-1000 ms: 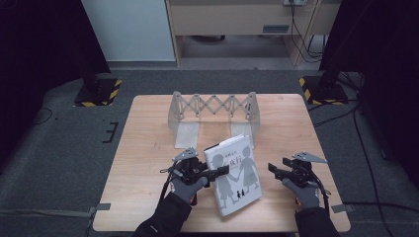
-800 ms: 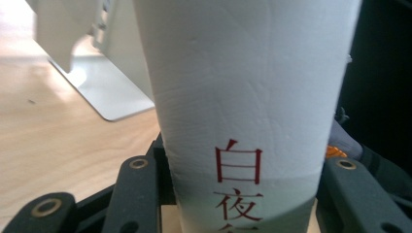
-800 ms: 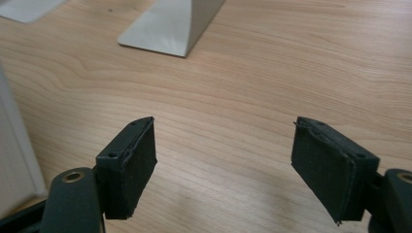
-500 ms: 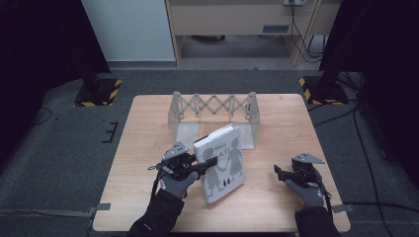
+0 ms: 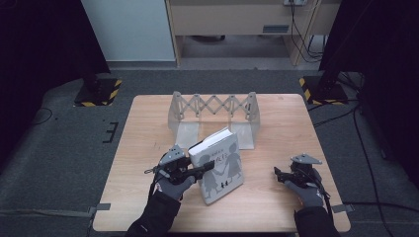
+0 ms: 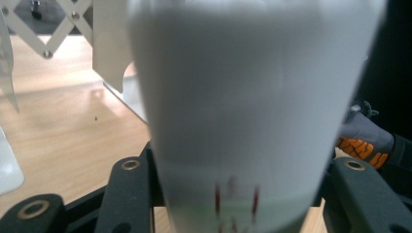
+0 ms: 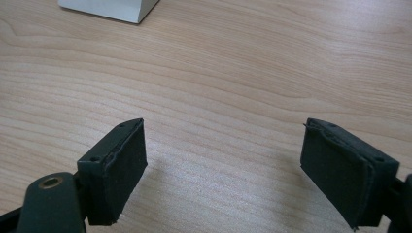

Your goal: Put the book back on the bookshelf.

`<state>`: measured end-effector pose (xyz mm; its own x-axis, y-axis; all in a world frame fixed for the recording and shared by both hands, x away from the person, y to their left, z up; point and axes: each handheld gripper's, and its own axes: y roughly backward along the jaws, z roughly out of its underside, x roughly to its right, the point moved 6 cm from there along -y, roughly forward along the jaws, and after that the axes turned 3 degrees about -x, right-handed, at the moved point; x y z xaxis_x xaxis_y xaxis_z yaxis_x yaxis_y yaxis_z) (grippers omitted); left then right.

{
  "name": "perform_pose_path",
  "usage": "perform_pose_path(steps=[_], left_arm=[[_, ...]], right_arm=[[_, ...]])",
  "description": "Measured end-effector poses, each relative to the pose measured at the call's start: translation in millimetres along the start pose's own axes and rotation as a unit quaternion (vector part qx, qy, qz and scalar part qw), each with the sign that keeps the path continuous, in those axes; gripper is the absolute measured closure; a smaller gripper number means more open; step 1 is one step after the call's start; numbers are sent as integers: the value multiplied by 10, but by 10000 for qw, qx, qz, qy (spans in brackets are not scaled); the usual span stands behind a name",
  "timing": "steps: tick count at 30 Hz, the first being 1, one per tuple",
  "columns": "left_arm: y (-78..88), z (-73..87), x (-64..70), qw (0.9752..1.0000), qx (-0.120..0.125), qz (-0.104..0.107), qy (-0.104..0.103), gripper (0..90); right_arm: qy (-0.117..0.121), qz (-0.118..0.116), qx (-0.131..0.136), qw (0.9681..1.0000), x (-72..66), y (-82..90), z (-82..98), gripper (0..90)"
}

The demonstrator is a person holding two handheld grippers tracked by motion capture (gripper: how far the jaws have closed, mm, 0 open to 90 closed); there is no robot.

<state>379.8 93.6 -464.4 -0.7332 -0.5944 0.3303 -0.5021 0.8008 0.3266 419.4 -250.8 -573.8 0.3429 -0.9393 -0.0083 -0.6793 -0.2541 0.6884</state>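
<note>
A white book with grey figures on its cover stands tilted on the table, its top edge raised toward the rack. My left gripper is shut on the book's left edge. Up close the book sits between the black jaws of the left gripper. Those jaws have just eased slightly wider, with the book still between them. My right gripper rests low over the table to the right of the book. The right gripper is open; its jaws have just been widening, with only bare wood between them.
A pale expanding rack with a scissor lattice stands at the middle back of the table, just behind the book; part of the rack shows upper left. A white corner lies ahead of the right jaws. Dark floor surrounds the table.
The book has gone from lying flat to tipped up, and has shifted left with my left gripper. The right gripper now stands apart from the book's right edge.
</note>
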Motion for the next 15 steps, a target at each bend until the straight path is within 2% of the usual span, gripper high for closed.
perform_pose_path(steps=[3,9,15], left_arm=[[-5,-26,31,9999,-46,-38,-119,477],[-16,-59,75,9997,-113,-82,-198,472],[-22,-170,139,9997,-36,-104,-224,458]], right_arm=[[0,-8,-35,10000,0,-6,7,164],[-4,-11,-74,10000,-8,-23,18,159],[-28,-12,-161,9999,-3,-36,25,156]])
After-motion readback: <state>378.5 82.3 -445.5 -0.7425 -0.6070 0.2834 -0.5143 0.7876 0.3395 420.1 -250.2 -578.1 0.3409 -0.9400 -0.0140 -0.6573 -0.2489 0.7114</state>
